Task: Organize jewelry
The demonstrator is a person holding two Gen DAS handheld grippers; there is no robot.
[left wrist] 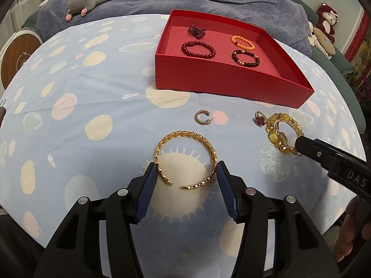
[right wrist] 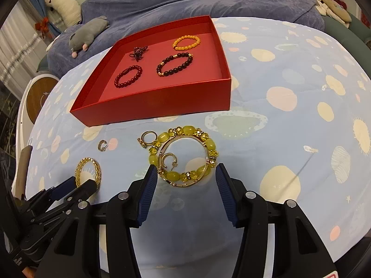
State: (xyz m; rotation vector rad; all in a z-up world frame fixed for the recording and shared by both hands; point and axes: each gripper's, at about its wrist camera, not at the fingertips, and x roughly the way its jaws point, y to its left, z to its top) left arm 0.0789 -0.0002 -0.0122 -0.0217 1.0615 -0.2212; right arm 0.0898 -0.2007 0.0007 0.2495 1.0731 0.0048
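Gold open bangle lying flat on the blue patterned cloth of the counter, its gap turned toward the left gripper; the left fingers are spread and stand just outside the bangle's two sides, at or very near the metal, though a firm pinch cannot be confirmed. To the right, a yellow beaded bracelet lies flat with a thin gold ring-shaped bangle and a small hoop earring inside its circle; the right gripper sits at its near edge, right fingers spread, the bracelet's near arc between them with the left pad close and the right pad apart from the beads. Each bracelet thus lies directly ahead of its own hand. A flower ring touches the bracelet's far side; a second hoop earring lies apart between the two groups. Beyond stands the red box, holding four beaded bracelets, its near wall facing both grippers; any transfer would probably have to lift over that wall. Stuffed toys lie on the bed behind.
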